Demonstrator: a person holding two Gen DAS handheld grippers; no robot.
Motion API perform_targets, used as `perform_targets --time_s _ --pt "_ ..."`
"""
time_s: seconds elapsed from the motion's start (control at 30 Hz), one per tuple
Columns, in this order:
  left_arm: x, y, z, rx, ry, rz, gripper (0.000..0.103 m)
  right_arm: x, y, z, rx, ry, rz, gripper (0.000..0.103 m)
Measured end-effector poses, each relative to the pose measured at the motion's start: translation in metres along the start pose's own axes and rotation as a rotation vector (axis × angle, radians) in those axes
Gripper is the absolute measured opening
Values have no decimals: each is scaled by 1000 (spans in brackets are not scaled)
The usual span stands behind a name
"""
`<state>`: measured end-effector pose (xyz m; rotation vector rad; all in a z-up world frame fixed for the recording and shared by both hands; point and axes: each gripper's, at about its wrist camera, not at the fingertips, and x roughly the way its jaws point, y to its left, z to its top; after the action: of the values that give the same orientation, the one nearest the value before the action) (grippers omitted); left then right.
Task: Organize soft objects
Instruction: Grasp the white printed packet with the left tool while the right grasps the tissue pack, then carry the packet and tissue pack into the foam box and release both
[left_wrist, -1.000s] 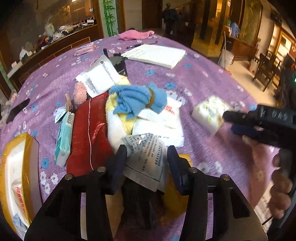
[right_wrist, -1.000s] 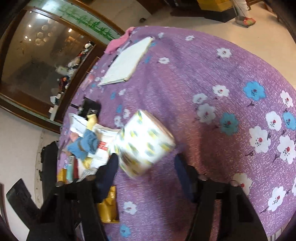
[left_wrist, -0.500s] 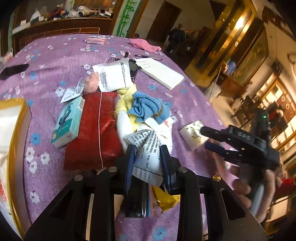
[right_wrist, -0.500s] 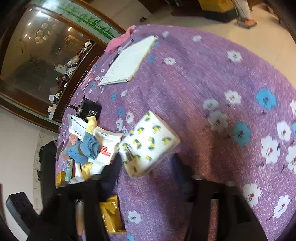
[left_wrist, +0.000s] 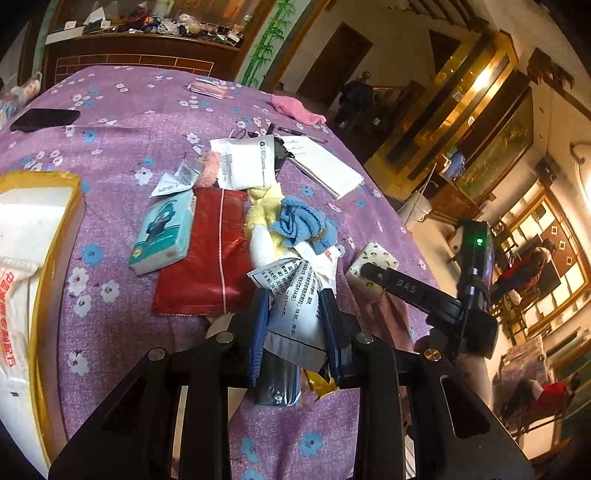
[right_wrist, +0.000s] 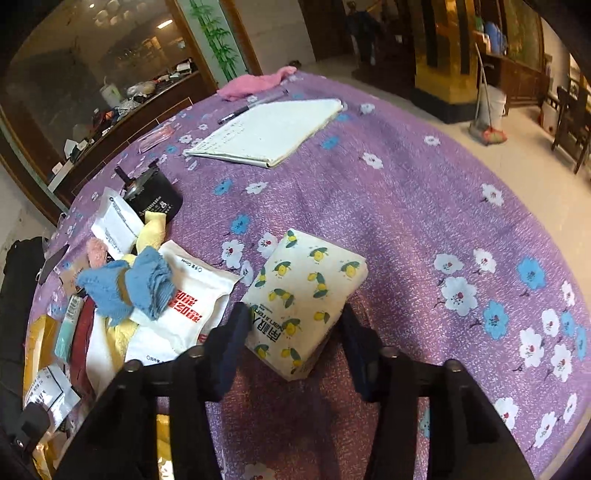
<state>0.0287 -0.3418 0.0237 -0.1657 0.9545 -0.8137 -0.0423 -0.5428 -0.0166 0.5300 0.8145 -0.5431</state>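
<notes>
The left hand-held gripper (left_wrist: 293, 314) is clamping a white sachet (left_wrist: 295, 295) printed with rows of black characters; its two fingers are pressing against the packet's sides, and the packet's silver lower edge is crumpling between them. The sachet is being held just above the pile of soft things in the middle of the bench (left_wrist: 140, 122), which is covered with a purple cloth patterned in white and blue flowers.

In that pile, a blue knitted cloth (left_wrist: 301, 221) with a tan band is lying bunched on top of a yellow towel (left_wrist: 258, 214), beside a glossy red pouch (left_wrist: 210, 251) with a pale stripe down its middle. A teal tissue pack (left_wrist: 164, 232) is touching the pouch's left edge.

The right hand-held gripper (right_wrist: 295, 332) is standing wide, its fingers set either side of a lemon-print tissue pack (right_wrist: 306, 291) without pressing it as far as I can tell. The pack is white, soft-cornered and dotted with small yellow lemons and green leaves, and it is resting flat on the cloth just right of a white bag with red lettering (right_wrist: 192, 306). The same pack (left_wrist: 373, 256) is showing in the left view, partly behind the right tool's finger.

Farther back, an open notebook (right_wrist: 269, 129) and a pink cloth (right_wrist: 255, 83) are lying well apart from the pile.
</notes>
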Motion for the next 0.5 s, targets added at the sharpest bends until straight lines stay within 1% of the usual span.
perform_targets --time_s 0.1,0.17,0.23,0.33,0.37,0.43,0.5 --pt "-1 4 -1 -20 0 -16 27 -2 -4 -2 8 1 36 36" --pt "-5 6 -1 -33 -10 -29 27 -7 -6 -4 28 -6 81 33" --pt "-10 7 -1 -37 -22 -39 27 -18 -6 -6 39 -30 110 31" --pt "-19 11 -1 -55 -38 -61 27 -45 0 -7 28 -84 171 31" --pt "-23 12 -1 -64 -41 -67 27 -50 4 -7 22 -92 202 31" --pt "-34 16 0 -86 -52 -86 27 -66 15 -7 -3 -108 297 31" --pt "-49 21 1 -101 -72 -91 27 -81 33 -11 -66 -117 395 31"
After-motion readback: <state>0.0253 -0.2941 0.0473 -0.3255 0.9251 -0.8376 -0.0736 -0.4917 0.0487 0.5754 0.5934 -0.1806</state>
